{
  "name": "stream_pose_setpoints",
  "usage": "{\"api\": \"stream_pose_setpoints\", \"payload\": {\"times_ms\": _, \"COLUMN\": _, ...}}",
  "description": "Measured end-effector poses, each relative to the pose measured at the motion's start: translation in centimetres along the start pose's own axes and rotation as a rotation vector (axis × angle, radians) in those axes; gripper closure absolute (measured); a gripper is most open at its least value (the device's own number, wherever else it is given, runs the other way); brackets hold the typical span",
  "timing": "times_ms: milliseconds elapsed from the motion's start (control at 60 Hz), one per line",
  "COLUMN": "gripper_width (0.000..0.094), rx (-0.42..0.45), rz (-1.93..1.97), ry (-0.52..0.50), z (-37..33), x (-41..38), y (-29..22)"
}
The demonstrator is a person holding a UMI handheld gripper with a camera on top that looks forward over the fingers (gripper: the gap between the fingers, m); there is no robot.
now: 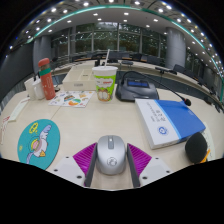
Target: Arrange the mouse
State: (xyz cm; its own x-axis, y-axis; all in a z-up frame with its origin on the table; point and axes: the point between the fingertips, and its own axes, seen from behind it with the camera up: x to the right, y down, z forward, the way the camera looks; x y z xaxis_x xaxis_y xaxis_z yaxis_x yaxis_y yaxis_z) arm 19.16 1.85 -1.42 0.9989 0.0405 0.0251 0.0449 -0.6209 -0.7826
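Office space with ceiling lights lies beyond the desk I work over. On it I see a blue-white box, a laptop, a round mat and a cup. My gripper pinches the grey mouse between both pads.
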Motion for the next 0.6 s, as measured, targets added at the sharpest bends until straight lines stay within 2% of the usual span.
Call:
{"api": "stream_pose_setpoints", "payload": {"times_ms": 33, "gripper_width": 0.0447, "rx": 0.005, "rz": -0.009, "ry": 0.002, "z": 0.1, "x": 0.0, "y": -0.1}}
{"api": "stream_pose_setpoints", "payload": {"times_ms": 267, "gripper_width": 0.0561, "rx": 0.004, "rz": 0.002, "ry": 0.043, "z": 0.0, "x": 0.0, "y": 0.0}}
{"api": "stream_pose_setpoints", "payload": {"times_ms": 383, "gripper_width": 0.0569, "rx": 0.001, "rz": 0.033, "ry": 0.068, "z": -1.1, "x": 0.0, "y": -0.7}}
{"api": "stream_pose_setpoints", "payload": {"times_ms": 467, "gripper_width": 0.057, "rx": 0.065, "rz": 0.057, "ry": 0.092, "z": -3.9, "x": -0.6, "y": -3.8}}
{"api": "stream_pose_setpoints", "payload": {"times_ms": 600, "gripper_width": 0.057, "rx": 0.141, "rz": 0.114, "ry": 0.064, "z": -8.7, "x": -4.8, "y": -8.6}}
